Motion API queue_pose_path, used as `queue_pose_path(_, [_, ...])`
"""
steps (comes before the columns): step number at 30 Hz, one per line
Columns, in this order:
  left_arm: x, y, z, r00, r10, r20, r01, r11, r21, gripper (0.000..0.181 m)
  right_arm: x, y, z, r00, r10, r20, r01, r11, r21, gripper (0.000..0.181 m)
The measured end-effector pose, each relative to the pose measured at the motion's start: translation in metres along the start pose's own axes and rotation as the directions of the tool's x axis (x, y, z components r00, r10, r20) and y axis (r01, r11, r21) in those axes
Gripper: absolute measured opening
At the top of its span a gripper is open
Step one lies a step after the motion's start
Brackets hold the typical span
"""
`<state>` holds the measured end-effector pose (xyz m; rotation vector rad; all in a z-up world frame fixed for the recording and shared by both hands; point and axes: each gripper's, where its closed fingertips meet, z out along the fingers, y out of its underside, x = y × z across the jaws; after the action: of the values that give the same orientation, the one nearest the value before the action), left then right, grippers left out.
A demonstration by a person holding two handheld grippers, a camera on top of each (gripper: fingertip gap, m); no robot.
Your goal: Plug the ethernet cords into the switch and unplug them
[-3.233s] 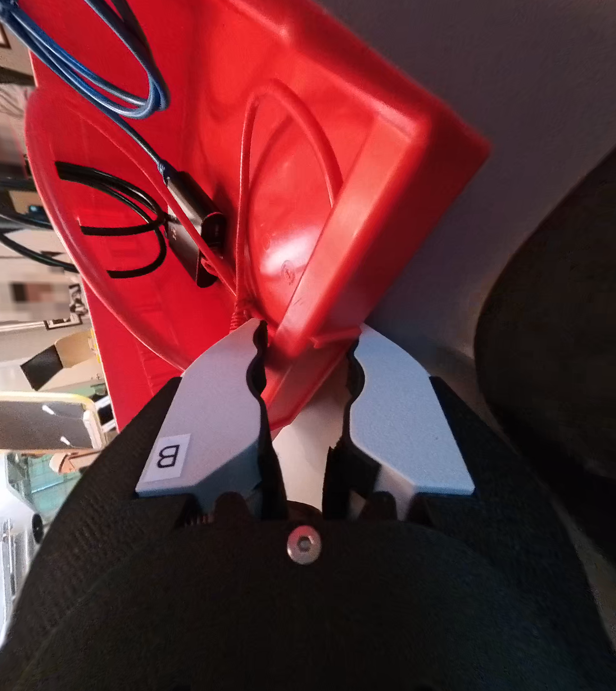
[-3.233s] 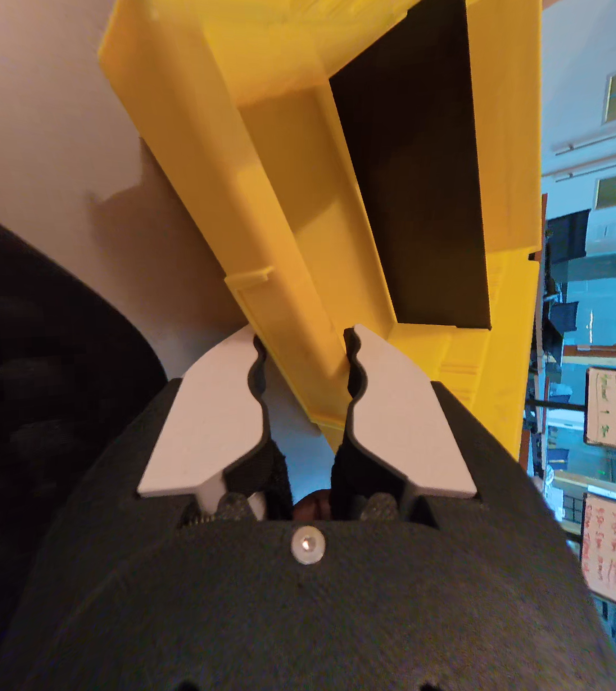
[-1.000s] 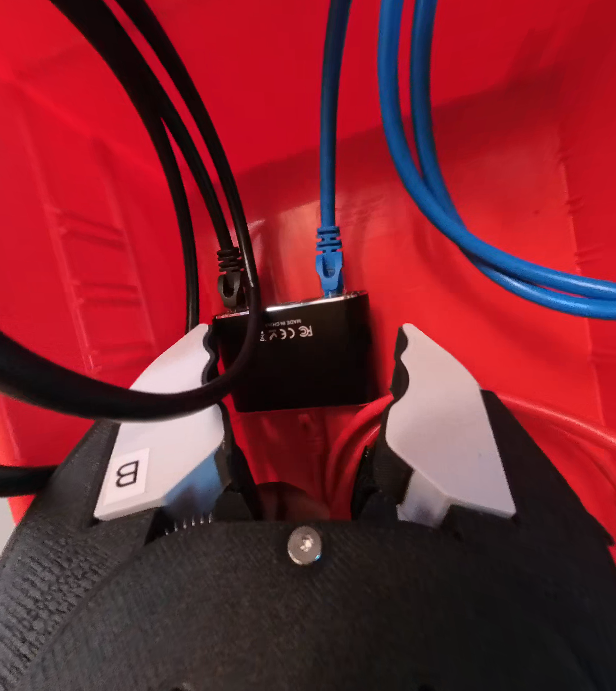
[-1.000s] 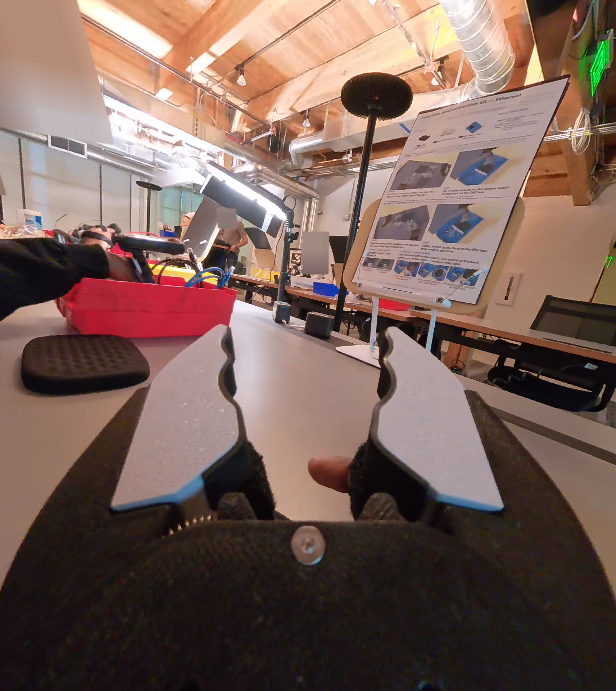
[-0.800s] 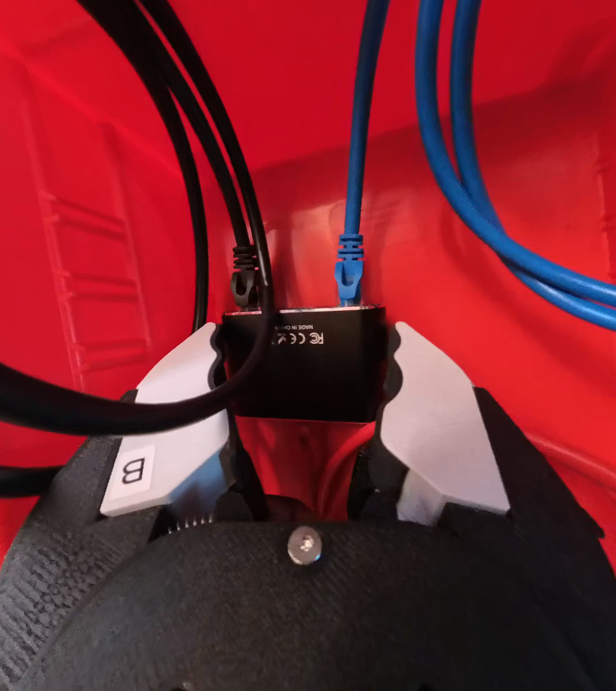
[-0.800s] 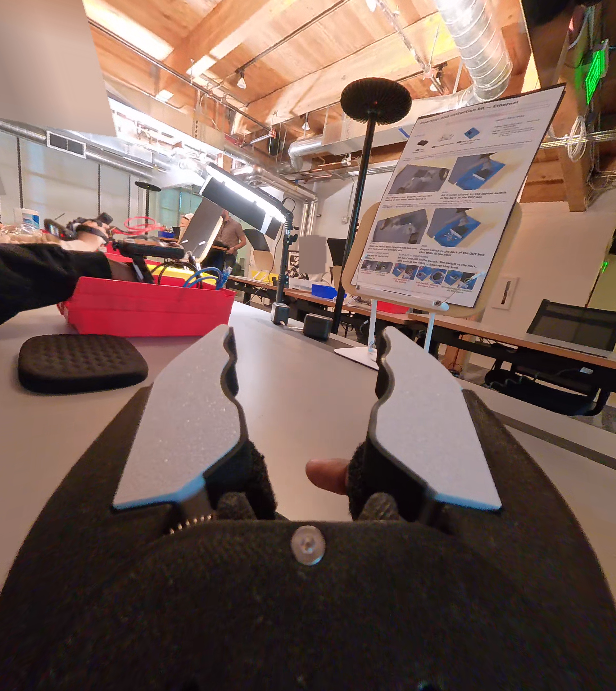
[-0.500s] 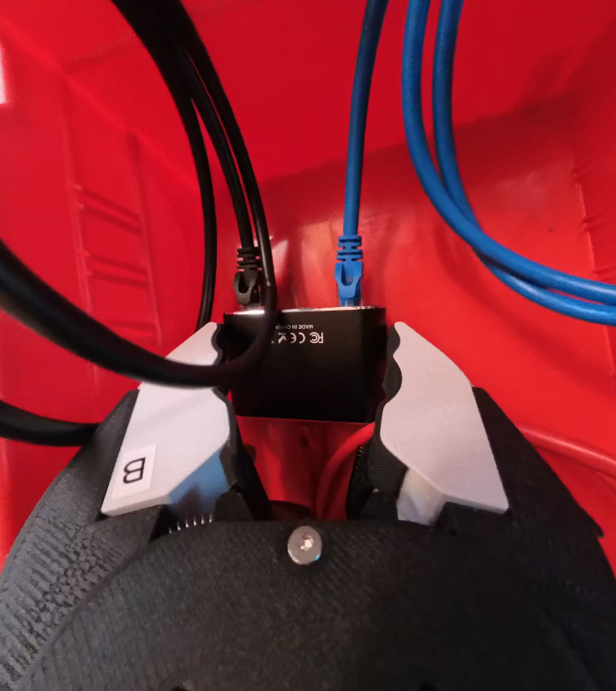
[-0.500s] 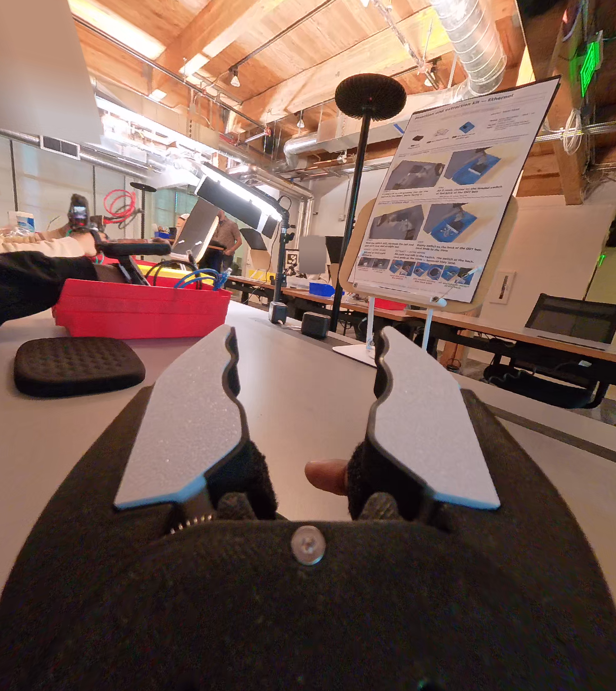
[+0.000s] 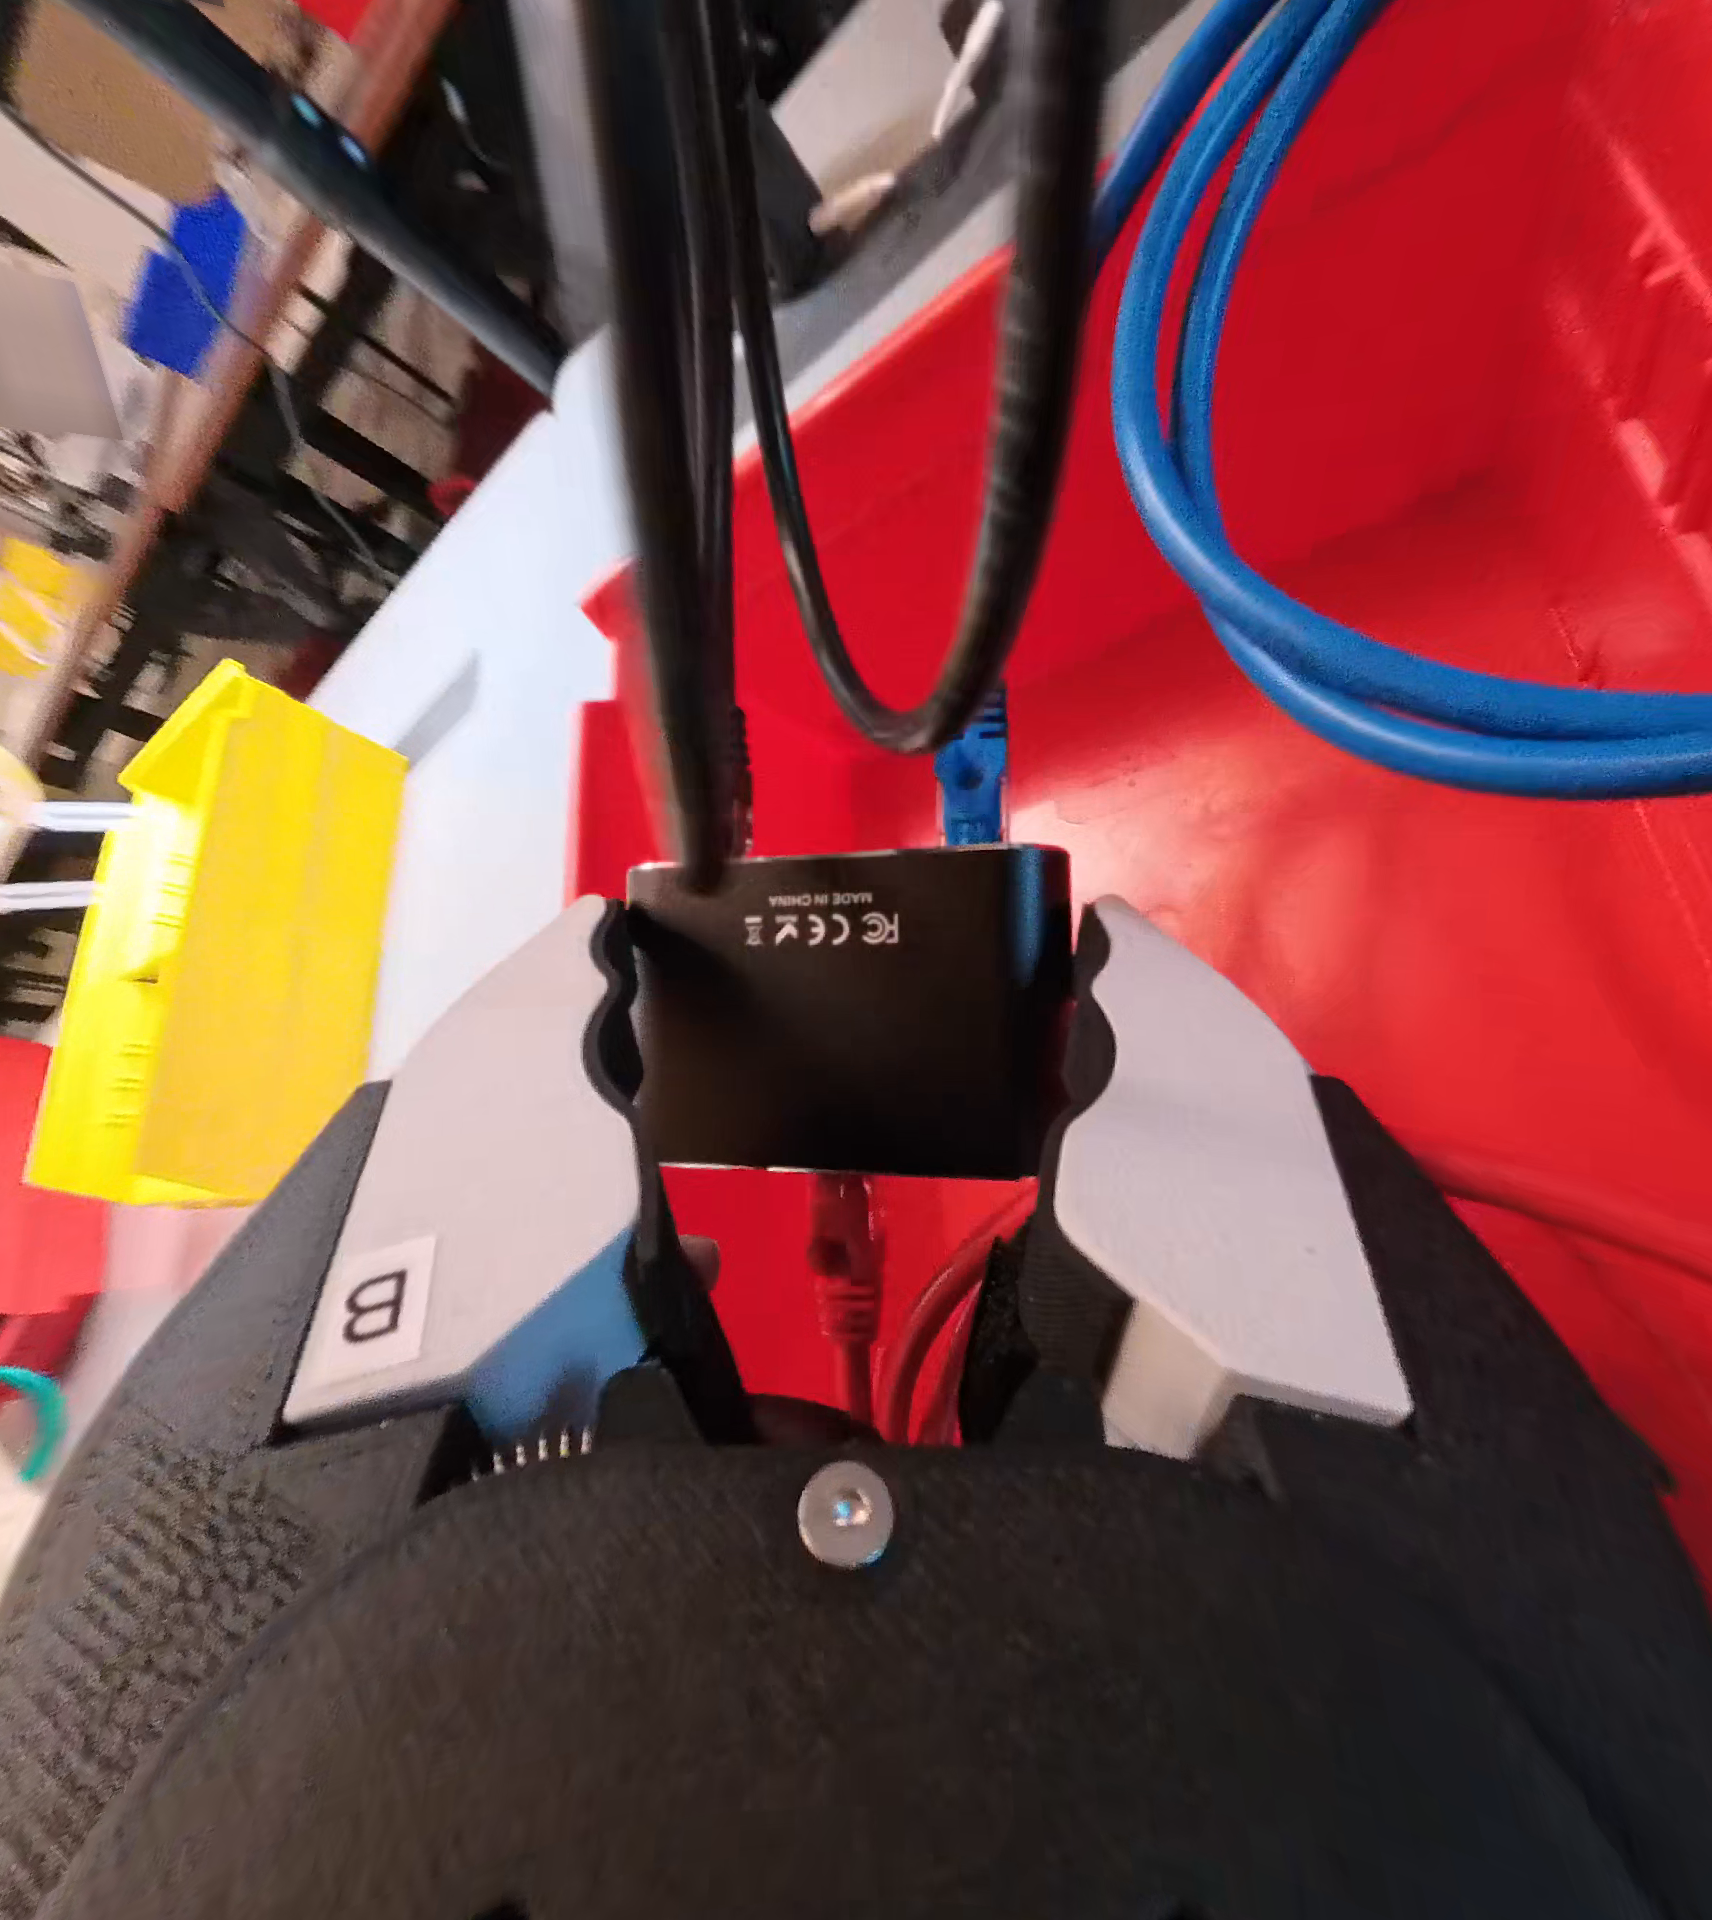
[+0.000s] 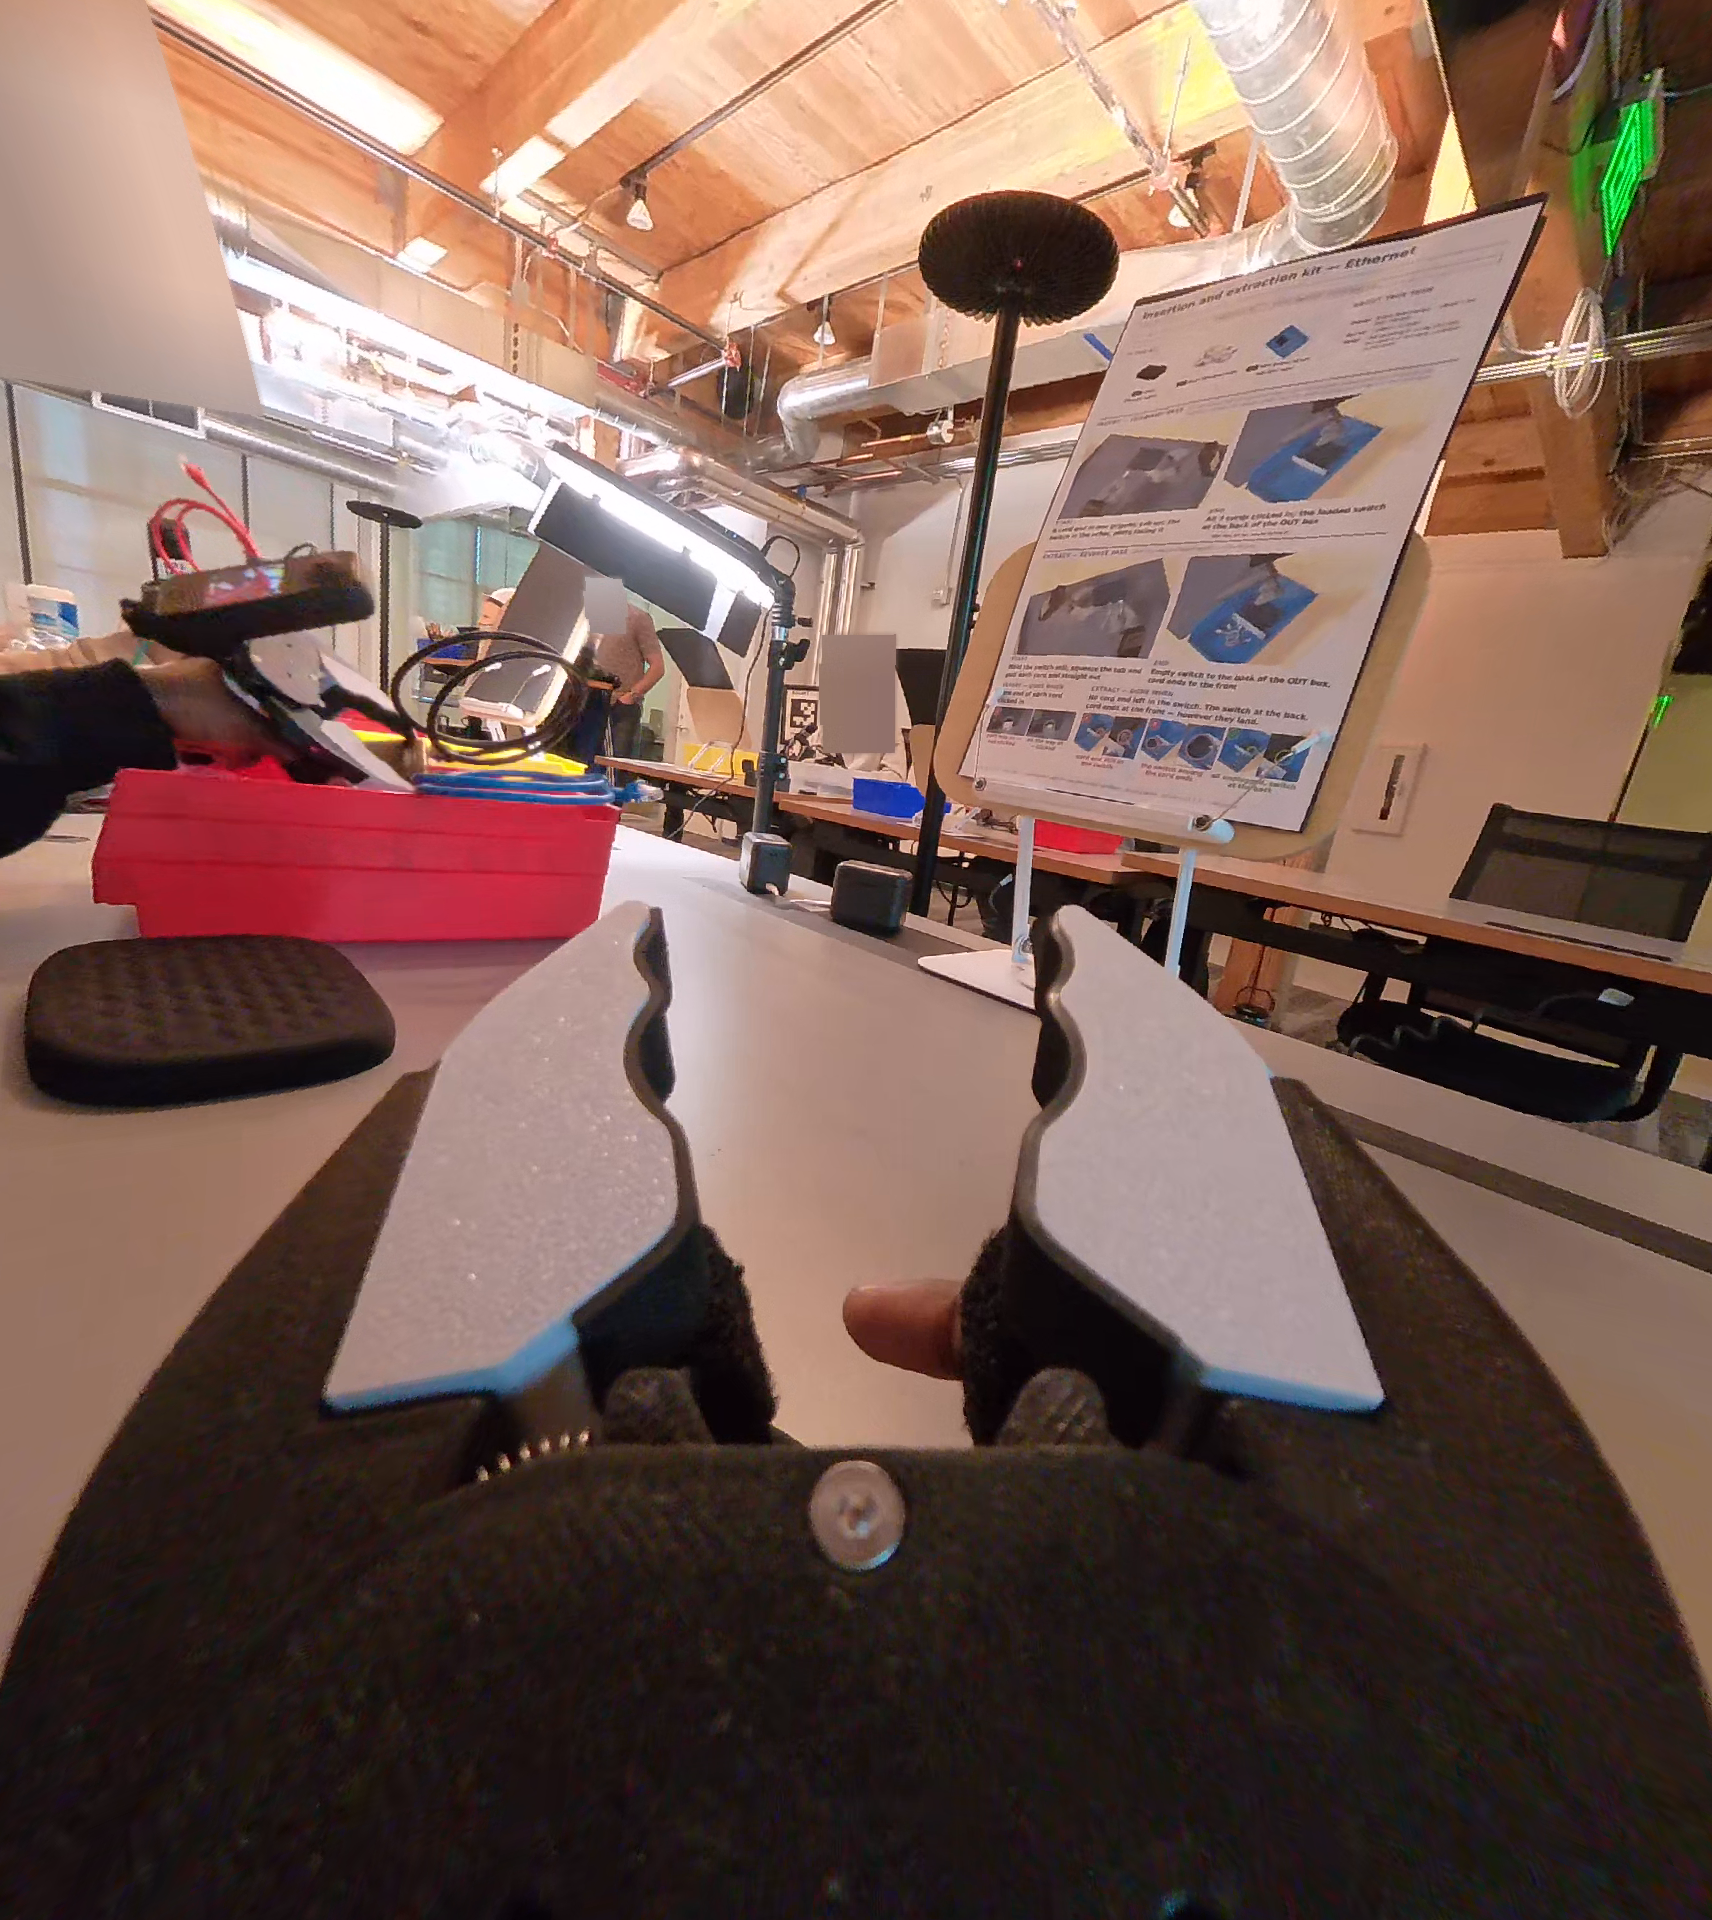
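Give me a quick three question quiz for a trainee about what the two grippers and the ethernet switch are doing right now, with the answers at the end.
1. True or false: the left gripper is shut on the black ethernet switch.
2. Which cord colours run into the switch's far edge? A) black and blue B) green and yellow C) white only
3. Fill in: the right gripper is open and holds ____.

Key
1. True; both fingers press the switch's sides, above the red bin.
2. A; the black cord and the blue cord enter there, while a red cord plugs into the near edge.
3. Nothing; it sits low over the grey table.
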<state>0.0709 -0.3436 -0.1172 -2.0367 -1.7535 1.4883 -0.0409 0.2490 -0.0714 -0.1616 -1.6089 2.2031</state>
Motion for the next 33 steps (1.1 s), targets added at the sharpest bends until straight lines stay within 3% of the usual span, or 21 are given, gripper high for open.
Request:
queue_pose_path(4, [-0.016, -0.015, -0.017, 0.973, 0.141, 0.183, -0.150, 0.988, 0.036, 0.080, 0.000, 0.000, 0.000, 1.000, -0.004, -0.001, 0.004, 1.000, 0.000, 0.067])
queue_pose_path(8, [-0.032, -0.036, -0.039, 0.871, 0.290, 0.397, -0.330, 0.943, 0.036, 0.080, -0.001, 0.000, 0.000, 1.000, -0.007, -0.001, 0.007, 1.000, -0.001, 0.067])
queue_pose_path(13, [-0.034, -0.058, -0.063, 0.753, 0.376, 0.540, -0.466, 0.884, 0.036, 0.080, 0.000, 0.000, 0.000, 1.000, -0.006, -0.002, 0.006, 1.000, 0.003, 0.067])
queue_pose_path(20, [-0.038, -0.095, -0.114, 0.552, 0.372, 0.747, -0.606, 0.794, 0.053, 0.080, 0.000, 0.000, 0.000, 1.000, -0.007, -0.005, 0.007, 1.000, 0.002, 0.067])
queue_pose_path(26, [-0.028, -0.141, -0.180, 0.418, 0.232, 0.878, -0.686, 0.715, 0.137, 0.080, -0.001, 0.000, 0.000, 1.000, -0.017, -0.006, 0.017, 1.000, 0.000, 0.066])
queue_pose_path(28, [-0.014, -0.157, -0.202, 0.417, 0.186, 0.890, -0.697, 0.694, 0.182, 0.080, -0.002, 0.000, 0.000, 1.000, -0.021, -0.006, 0.021, 1.000, 0.000, 0.066])
queue_pose_path(33, [0.049, -0.194, -0.247, 0.551, 0.086, 0.830, -0.683, 0.618, 0.389, 0.080, -0.006, 0.003, 0.002, 0.998, -0.064, 0.001, 0.064, 0.998, -0.018, 0.066])
